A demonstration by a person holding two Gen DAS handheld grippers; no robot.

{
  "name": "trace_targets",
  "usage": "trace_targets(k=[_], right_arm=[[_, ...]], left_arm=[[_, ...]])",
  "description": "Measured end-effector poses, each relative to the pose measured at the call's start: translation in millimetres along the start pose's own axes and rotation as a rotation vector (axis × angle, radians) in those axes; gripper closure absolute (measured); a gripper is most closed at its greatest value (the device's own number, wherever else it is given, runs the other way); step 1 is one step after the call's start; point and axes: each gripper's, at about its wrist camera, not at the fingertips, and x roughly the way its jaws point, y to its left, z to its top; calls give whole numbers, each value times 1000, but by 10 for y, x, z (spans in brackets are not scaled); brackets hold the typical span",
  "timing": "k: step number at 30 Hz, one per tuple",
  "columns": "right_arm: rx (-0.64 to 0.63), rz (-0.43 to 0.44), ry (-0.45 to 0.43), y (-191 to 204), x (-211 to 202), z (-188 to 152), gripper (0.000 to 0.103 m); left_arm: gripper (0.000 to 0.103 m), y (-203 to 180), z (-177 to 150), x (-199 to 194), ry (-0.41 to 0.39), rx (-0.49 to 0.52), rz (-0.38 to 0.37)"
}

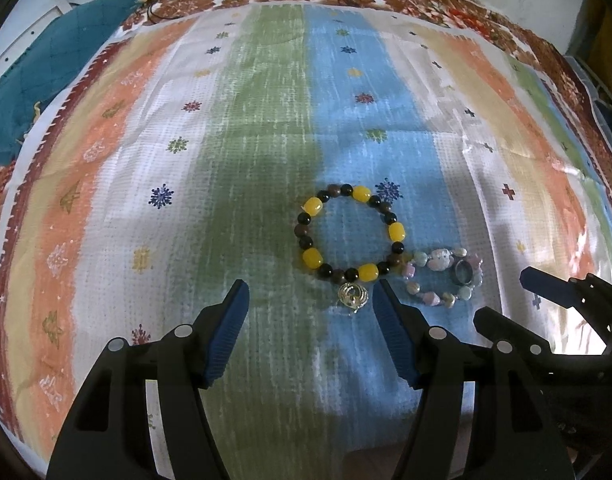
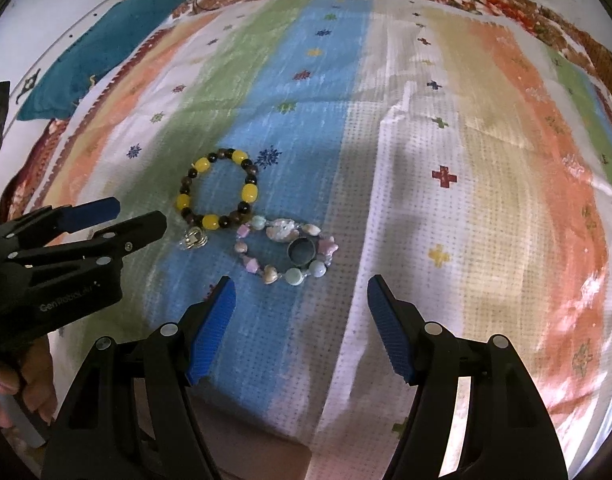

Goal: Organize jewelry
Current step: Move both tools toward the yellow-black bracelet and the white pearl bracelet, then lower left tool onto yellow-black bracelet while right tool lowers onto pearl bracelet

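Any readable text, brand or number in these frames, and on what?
"GenRobot.AI": white print on the left gripper body, partly blurred, so the last letters are uncertain.
No readable text on the cloth, the bracelets or the right gripper.

Open striped cloth (image 2: 446, 152) was seen all round; only the beaded bracelet (image 2: 220, 189), pastel bracelet (image 2: 286, 250) and small silver charm (image 2: 192, 239) were clustered centrally.
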Motion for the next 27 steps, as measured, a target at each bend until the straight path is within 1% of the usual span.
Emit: trace_targets(k=[4, 9, 17, 20, 22, 27], right_arm=[[10, -4, 11, -28, 80, 22, 35], [28, 16, 26, -56, 156, 50, 35], [19, -23, 27, -48, 220, 117, 35], [25, -17, 43, -88, 276, 138, 35], [16, -18, 55, -89, 307, 146, 35], [-43, -55, 59, -27, 349, 190, 35]], left_arm=[[39, 18, 31, 49, 1, -5, 6], [39, 59, 41, 134, 17, -12, 6], [39, 54, 73, 218, 24, -9, 4], [39, 61, 99, 263, 26, 4, 3], [39, 72, 114, 287, 27, 2, 5], [38, 92, 142, 346, 25, -21, -15]])
